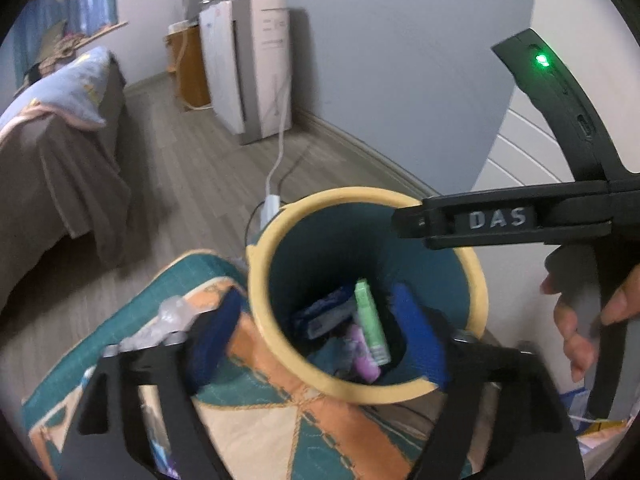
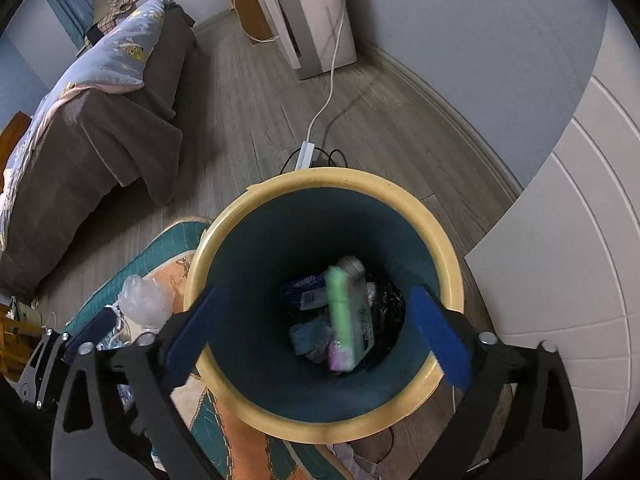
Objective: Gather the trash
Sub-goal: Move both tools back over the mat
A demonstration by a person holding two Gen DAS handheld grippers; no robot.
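Right wrist view: fingers (image 2: 316,338) are spread wide, empty, over the bin (image 2: 324,420); the green packet (image 2: 340,316) is best dropped centrally.

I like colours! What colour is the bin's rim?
The rim of the bin is pale yellow; the inside is dark teal. The right wrist view shows it best.

R gripper (image 2: 316,334) open over bin (image 2: 256,408); green pack (image 2: 340,316) inside w/ other trash; rug (image 2: 168,246) beside.
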